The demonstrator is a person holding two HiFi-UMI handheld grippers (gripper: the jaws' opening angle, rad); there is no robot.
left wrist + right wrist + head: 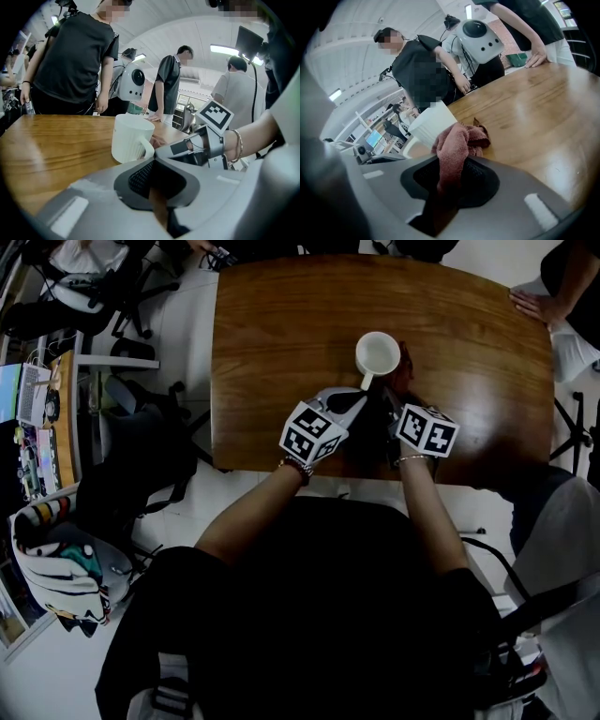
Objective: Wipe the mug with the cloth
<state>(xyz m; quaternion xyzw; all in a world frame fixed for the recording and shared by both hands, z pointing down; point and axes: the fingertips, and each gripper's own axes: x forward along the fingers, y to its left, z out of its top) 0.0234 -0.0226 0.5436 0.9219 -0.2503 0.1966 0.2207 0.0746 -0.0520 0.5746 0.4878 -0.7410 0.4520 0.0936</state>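
**Mug:** The white ribbed mug [378, 354] stands upright on the wooden worktop [281, 334], in the upper centre of the head view. Its handle is turned down-frame toward the operator. It looks empty.

**Cloth:** The reddish-brown terry cloth [459, 143] is bunched in the centre of the right gripper view. Its free end lies just beside the mug's lower wall, on the frame-right side. Contact with the wall cannot be confirmed.

**Right claw:** The right claw [447, 180] is clamped tight on a fold of the cloth, which rises out from between the jaws.

**Left claw:** The left claw [157, 187] is closed and empty, with only a sliver of worktop showing through the gap. It sits near the handle at centre frame and is not gripping it.

**Assessment:** Wiping appears about to start, and the mug is unsecured.

**Recommendations:**
- Open the left claw and take the handle, or brace the wall opposite the cloth, before applying any pressure. A light mug on polished wood is likely to slide or tip.
- Press with the bulk of the cloth, not the claw tips, so hard plastic does not meet ceramic.
- Sweep around the wall in overlapping passes, then wipe the rim.
- Keep the force low and directed toward the bracing claw.

**Surroundings:** A bystander's hand [532, 306] rests on the worktop edge at upper right, well apart from the work
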